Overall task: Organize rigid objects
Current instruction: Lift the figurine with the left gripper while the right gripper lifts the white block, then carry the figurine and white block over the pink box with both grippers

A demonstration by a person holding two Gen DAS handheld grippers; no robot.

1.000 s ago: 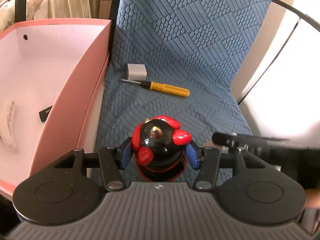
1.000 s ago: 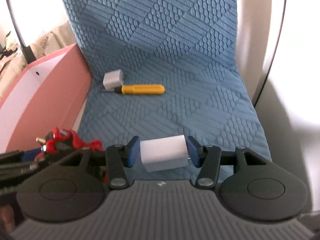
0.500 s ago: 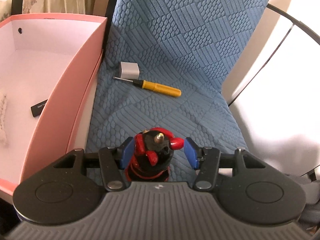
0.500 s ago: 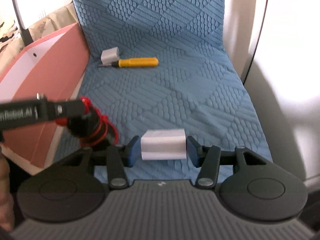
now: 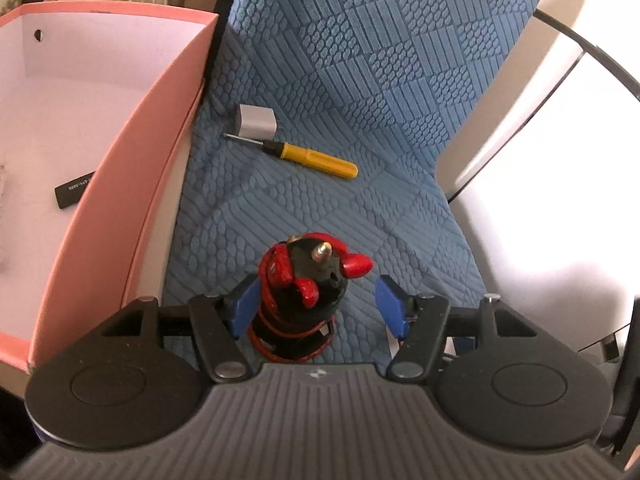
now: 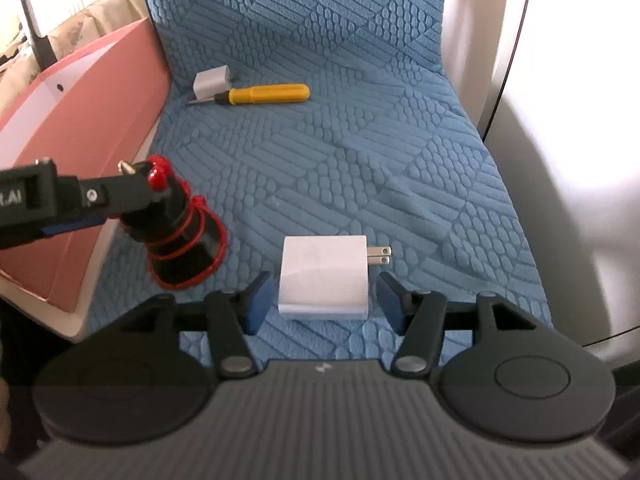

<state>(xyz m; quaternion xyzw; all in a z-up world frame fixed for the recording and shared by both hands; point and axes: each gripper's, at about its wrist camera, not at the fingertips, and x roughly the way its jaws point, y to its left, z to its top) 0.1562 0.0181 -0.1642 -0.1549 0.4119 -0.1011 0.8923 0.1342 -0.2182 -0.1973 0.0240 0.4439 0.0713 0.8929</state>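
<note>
Left tool (image 5: 320, 304) gapes around the black-and-red mini tripod (image 5: 308, 296); right tool (image 6: 323, 302) stands wide around the white charger (image 6: 324, 278) on blue quilted cushion (image 6: 360, 152).

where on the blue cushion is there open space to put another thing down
The widest free patch of the blue cushion lies right of the yellow screwdriver and beyond the white charger. It is tight along the pink box: the grey adapter touches the screwdriver, and the left tool surrounds the red-and-black tripod.
</note>
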